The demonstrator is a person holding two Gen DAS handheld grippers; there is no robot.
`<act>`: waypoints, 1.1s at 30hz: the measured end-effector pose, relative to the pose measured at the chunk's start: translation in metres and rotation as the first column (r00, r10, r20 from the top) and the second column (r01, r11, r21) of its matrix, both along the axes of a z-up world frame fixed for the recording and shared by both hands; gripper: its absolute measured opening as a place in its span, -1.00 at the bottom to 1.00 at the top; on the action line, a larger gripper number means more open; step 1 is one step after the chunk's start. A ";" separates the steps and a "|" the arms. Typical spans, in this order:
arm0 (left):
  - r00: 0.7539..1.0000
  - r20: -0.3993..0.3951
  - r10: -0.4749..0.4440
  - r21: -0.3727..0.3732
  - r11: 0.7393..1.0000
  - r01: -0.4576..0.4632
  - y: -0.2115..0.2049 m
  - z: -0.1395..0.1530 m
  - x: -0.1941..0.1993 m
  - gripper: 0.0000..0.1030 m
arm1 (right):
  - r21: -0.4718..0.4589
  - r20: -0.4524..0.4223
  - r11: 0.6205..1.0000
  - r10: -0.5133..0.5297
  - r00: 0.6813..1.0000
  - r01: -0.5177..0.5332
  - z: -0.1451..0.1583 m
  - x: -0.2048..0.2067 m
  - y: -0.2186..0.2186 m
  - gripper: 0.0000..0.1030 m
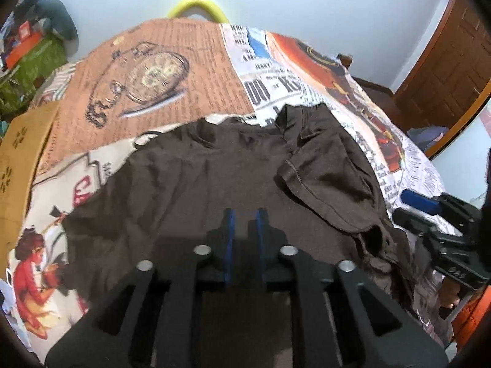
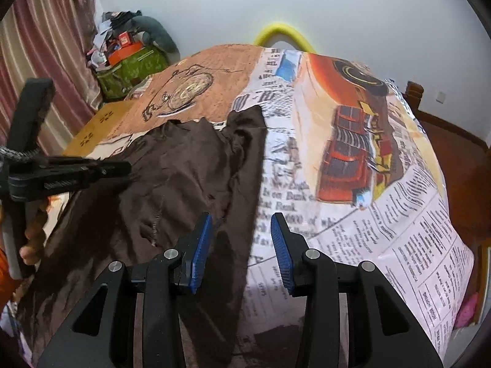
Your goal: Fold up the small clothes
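Brown shirt (image 1: 214, 178) lies rumpled on the printed bed cover (image 2: 353, 214): light, limp, best pinched at a hem edge. Left gripper (image 1: 245, 214) narrowly parted, empty; right gripper (image 2: 242, 239) wider, empty.

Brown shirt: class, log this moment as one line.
garment: brown shirt spread on printed bedsheet, sleeve folded in | left claw: open above shirt | right claw: open over shirt edge
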State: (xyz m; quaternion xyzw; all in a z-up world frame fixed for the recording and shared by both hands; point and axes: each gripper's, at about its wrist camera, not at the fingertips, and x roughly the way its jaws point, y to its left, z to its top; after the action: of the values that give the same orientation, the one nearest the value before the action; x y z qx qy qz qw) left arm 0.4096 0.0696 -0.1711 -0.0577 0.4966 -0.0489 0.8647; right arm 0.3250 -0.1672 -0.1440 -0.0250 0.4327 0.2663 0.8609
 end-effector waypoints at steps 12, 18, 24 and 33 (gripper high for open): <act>0.960 -0.014 0.279 -0.067 0.958 -0.280 0.139 0.021 -0.052 0.30 | -0.088 -0.011 0.996 0.029 1.000 -0.030 -0.012 -0.011 0.017 -0.30; 0.944 -0.110 0.310 -0.155 0.933 -0.325 0.171 -0.008 -0.067 0.30 | -0.130 0.000 0.991 0.020 1.000 -0.020 -0.014 -0.015 0.022 -0.30; 0.948 -0.177 0.264 -0.358 0.880 -0.312 0.172 -0.028 -0.075 0.30 | -0.160 0.008 0.987 0.017 1.000 -0.016 -0.015 -0.017 0.027 -0.30; 0.938 -0.203 0.280 -0.427 0.837 -0.343 0.170 -0.042 -0.061 0.30 | -0.144 -0.004 0.990 0.010 1.000 -0.010 -0.018 -0.016 0.026 -0.29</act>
State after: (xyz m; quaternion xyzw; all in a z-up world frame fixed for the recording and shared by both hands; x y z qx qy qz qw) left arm 0.3482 0.2398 -0.2128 -0.3421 0.5113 -0.0185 0.7882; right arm 0.3089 -0.1415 -0.1622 -0.0888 0.4521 0.2387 0.8548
